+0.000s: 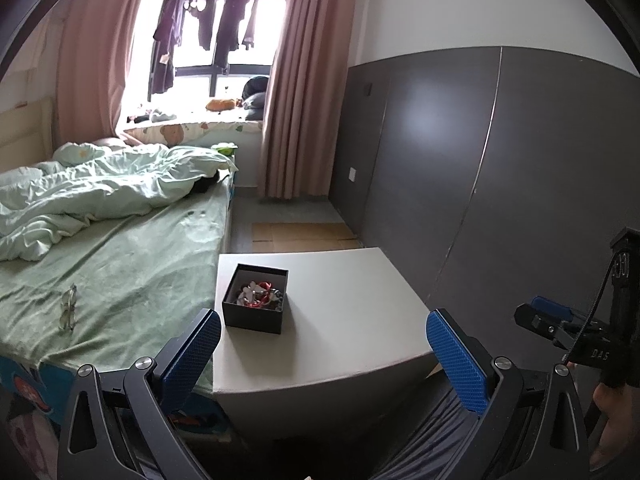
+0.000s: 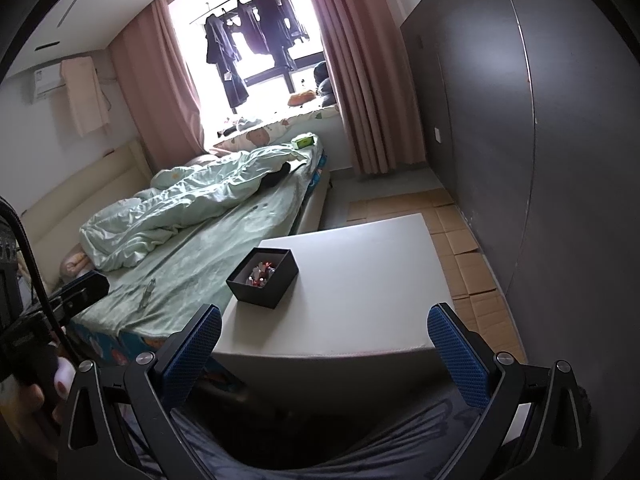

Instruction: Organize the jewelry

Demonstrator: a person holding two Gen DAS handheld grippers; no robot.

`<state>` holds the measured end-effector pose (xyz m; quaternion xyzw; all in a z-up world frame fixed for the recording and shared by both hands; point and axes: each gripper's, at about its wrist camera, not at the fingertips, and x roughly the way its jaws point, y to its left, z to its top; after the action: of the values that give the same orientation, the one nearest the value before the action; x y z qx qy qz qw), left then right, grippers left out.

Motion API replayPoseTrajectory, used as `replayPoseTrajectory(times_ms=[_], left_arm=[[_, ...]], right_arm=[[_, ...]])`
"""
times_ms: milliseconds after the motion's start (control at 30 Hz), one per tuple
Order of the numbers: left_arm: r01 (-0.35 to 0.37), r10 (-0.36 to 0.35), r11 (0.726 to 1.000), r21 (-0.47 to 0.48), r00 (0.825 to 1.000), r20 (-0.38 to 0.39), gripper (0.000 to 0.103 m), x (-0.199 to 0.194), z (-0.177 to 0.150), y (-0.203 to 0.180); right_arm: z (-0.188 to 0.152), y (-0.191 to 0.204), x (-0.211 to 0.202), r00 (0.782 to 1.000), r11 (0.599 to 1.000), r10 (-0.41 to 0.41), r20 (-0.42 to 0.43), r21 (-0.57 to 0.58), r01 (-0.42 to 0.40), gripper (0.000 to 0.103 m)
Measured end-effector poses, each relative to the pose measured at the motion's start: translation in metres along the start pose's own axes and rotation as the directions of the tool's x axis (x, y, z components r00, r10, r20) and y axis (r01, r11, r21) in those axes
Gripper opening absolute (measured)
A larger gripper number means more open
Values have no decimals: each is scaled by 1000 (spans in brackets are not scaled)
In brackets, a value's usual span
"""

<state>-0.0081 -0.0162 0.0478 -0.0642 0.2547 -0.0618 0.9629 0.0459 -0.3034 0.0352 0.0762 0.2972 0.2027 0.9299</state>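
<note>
A small black open box (image 1: 256,300) stands on the left part of a white table (image 1: 340,312); it holds a tangle of red, white and dark jewelry (image 1: 260,292). The box (image 2: 264,278) and the jewelry (image 2: 262,272) also show in the right wrist view, on the table (image 2: 360,288). My left gripper (image 1: 324,360) is open and empty, held back at the table's near edge. My right gripper (image 2: 324,356) is open and empty, also short of the near edge. The right gripper shows at the right edge of the left wrist view (image 1: 560,328).
A bed with green sheet (image 1: 112,264) borders the table's left side; a small shiny item (image 1: 68,308) lies on it. A dark grey wall panel (image 1: 500,160) stands to the right. Cardboard sheets (image 2: 460,248) cover the floor beyond the table. Curtains and window are far back.
</note>
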Motion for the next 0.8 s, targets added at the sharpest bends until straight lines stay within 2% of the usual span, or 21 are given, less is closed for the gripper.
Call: replayPoseTrajectory(times_ms=[600,800], left_arm=[[8,-8,1000,-14,1000,8,103,-7,-2,0],[4,-4,1000,29,1000,13,103,-8,-3,-5]], right_arm=[[0,0,-2,1000,1000,2,-1,-5,-2,103],[1,-2,-3,1000,1000,3,-7,-1,-3,103]])
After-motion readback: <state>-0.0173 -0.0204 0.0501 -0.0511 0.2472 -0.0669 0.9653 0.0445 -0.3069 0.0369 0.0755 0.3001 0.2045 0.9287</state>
